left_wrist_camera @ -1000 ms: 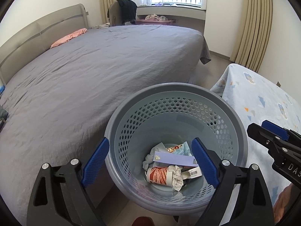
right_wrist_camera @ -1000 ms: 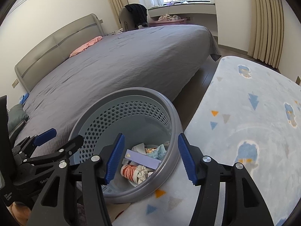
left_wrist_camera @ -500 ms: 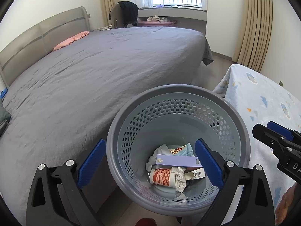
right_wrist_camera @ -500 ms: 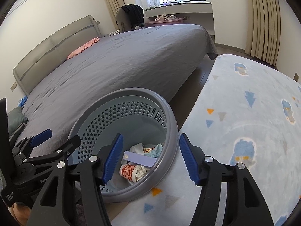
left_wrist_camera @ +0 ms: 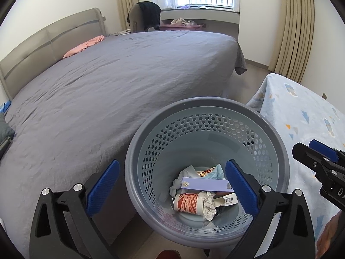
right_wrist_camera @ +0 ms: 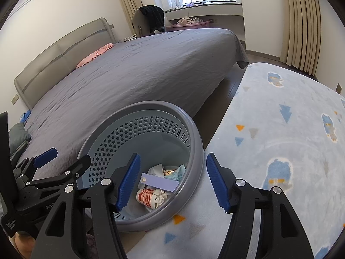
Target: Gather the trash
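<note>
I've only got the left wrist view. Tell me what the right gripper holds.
Observer: Nothing. The right gripper is open, with no trash between its pads.
Operator: Say where it points.
Observer: At the near right rim of the basket. One finger shows over the basket's inside, the other over the patterned blanket.
</note>
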Available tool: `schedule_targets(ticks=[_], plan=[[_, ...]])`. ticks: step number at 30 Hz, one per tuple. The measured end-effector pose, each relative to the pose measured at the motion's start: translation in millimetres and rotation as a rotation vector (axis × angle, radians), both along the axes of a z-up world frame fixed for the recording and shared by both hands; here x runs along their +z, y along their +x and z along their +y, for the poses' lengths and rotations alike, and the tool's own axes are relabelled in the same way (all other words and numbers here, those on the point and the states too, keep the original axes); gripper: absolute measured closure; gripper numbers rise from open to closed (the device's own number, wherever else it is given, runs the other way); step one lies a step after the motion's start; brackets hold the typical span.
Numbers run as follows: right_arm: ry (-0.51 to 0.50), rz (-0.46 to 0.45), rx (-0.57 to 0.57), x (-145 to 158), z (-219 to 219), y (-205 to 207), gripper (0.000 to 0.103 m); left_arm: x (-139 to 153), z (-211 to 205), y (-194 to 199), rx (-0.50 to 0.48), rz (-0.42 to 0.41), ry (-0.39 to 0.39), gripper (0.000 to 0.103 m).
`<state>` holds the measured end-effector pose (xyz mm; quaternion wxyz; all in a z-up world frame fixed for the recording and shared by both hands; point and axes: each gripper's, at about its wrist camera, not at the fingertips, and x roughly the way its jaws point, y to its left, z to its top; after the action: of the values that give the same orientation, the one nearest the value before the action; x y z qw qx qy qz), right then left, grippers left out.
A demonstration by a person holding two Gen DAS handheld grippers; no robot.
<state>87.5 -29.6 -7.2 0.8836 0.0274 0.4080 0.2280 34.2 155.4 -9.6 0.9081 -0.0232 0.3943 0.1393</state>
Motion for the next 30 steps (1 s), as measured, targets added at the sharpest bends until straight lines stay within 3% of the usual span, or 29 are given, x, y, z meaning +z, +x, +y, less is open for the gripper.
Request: schedule_targets(ticks=[30], plan=[[-0.004, -0.001, 0.000, -0.1, 1.1, 0.0, 0.042, 3.7, 1.7, -2.5, 0.003, -0.017, -0.006, 0.006]])
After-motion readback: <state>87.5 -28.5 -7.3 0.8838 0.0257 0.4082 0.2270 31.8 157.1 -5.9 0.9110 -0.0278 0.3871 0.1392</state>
